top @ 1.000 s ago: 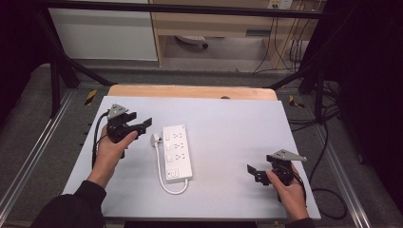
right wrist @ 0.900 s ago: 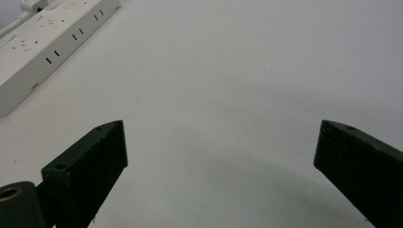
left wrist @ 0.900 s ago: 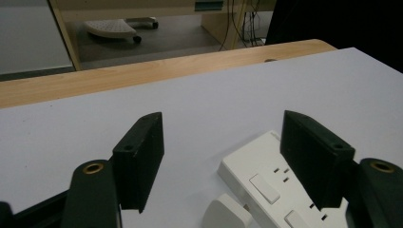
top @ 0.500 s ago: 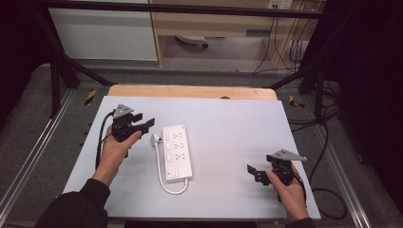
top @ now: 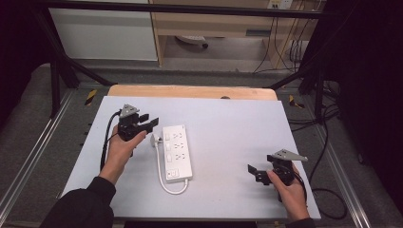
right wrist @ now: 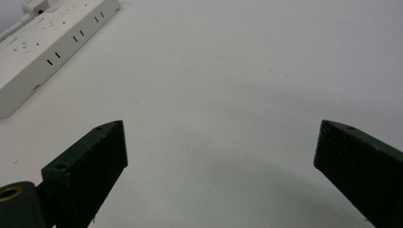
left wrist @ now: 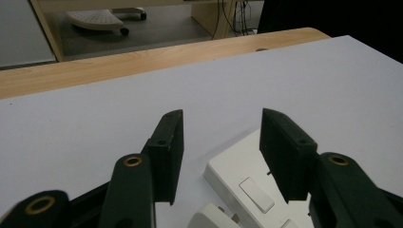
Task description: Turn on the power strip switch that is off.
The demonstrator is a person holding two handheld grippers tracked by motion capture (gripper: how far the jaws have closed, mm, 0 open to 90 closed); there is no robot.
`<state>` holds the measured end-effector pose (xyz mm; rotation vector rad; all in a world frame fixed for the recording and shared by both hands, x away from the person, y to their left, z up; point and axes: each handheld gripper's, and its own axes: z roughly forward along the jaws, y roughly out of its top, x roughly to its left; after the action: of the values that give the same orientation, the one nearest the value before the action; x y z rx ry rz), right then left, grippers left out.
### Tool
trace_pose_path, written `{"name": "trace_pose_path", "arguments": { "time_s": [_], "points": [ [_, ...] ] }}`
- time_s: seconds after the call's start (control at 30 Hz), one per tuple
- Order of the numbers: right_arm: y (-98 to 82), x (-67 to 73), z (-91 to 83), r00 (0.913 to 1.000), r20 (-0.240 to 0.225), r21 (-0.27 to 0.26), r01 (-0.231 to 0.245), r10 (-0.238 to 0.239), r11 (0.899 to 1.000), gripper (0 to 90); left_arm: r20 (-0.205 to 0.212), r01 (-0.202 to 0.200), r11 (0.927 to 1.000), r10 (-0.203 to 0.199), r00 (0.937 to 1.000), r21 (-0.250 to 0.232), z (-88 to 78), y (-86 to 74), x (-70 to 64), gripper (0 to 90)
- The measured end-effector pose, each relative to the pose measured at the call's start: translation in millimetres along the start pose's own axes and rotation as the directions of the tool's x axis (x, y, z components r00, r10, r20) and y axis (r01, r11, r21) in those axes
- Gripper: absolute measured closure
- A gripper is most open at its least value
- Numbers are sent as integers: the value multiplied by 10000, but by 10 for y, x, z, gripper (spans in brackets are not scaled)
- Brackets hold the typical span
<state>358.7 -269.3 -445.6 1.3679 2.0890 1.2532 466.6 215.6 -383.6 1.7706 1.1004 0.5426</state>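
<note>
A white power strip [top: 177,152] lies lengthwise in the middle of the white table [top: 228,123], its cord [top: 164,183] looping from the near end to a white plug [top: 156,139] beside it. My left gripper [top: 148,124] hovers just left of the strip's far end. Its jaws have just been closing and stand partly apart with nothing pressed between them. In the left gripper view the gripper [left wrist: 221,137] is above the strip's end [left wrist: 242,175] and the plug [left wrist: 209,219]. My right gripper [top: 254,172] rests near the front right, wide open [right wrist: 221,152], with the strip [right wrist: 52,33] farther off.
A wooden table edge [top: 190,91] runs along the far side. Metal frame rails [top: 43,142] flank the table. Cables [top: 328,142] trail on the floor at the right. A white cabinet [top: 104,33] stands beyond the table.
The left gripper has edged slightly toward the far end of the power strip and its jaws have narrowed. The right hand has not moved.
</note>
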Motion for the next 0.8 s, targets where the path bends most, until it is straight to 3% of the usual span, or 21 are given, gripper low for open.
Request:
{"name": "trace_pose_path", "arguments": {
  "time_s": [0.47,0.8],
  "points": [
    [2,-3,-1,10000,-2,-27,7,-7,10000,43,151,-162,9995,158,9998,285,110,-40,-30,639],
    [2,-6,-3,10000,-13,-39,-5,5,10000,43,478,-168,9991,148,9987,398,171,-65,-56,705]
  ]
}}
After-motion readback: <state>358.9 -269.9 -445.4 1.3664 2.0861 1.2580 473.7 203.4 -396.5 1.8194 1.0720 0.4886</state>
